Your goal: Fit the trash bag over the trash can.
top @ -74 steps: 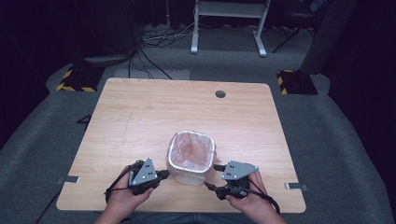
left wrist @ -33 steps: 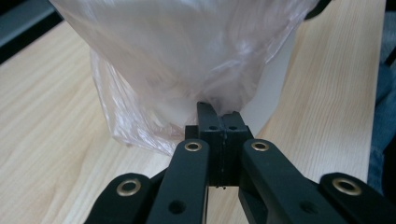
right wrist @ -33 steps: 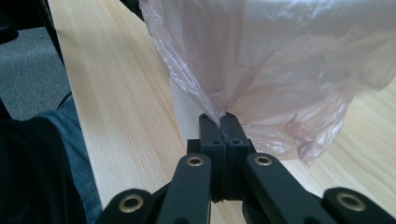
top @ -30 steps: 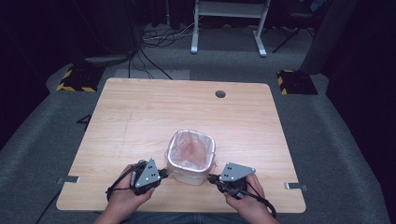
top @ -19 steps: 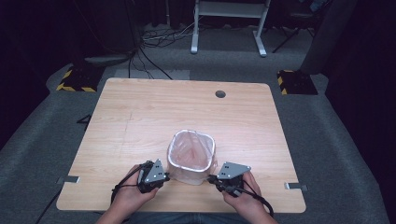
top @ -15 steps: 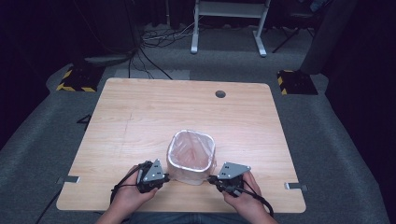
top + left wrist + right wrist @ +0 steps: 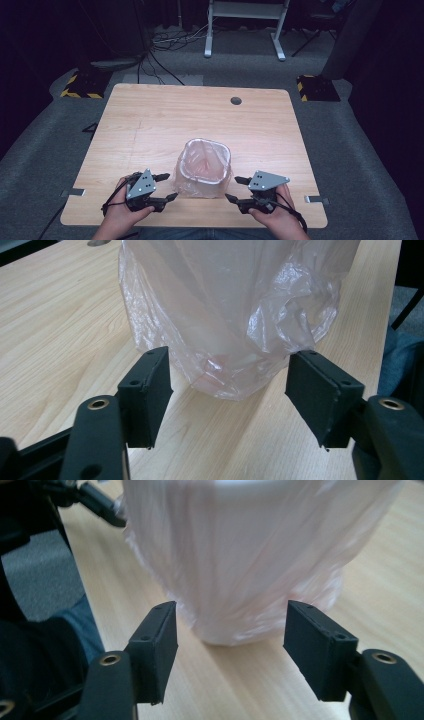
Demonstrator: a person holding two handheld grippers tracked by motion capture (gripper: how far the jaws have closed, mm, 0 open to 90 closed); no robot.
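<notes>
- The bin (image 7: pixel 206 167) with its thin pink bag stands on the table (image 7: pixel 150 120) right between our two hands.
- Our left gripper (image 7: pixel 165 187) sits just beside the bin. The bin is straight ahead of its tips.
- Our right gripper (image 7: pixel 234 189) sits on the other side, and the bin is straight ahead of it too. Both hands look about as near, so neither one wins.
- In the left gripper view, the two black jaws have just been opening. They stand wide apart now. The loose bottom of the bag (image 7: pixel 235 375) hangs close in front of the gap, but the pads do not press on it.
- In the right gripper view, the jaws have just been opening as well. They are wide apart, and the bin's low corner (image 7: pixel 240 625) sits just past the gap. Nothing is pinched.
- The bin stands straight up, taller than our jaws, with its open mouth facing up.
- We think the next move depends on this: the bag's skin is just ahead of each gripper, so a small push forward would put it between the pads.
</notes>
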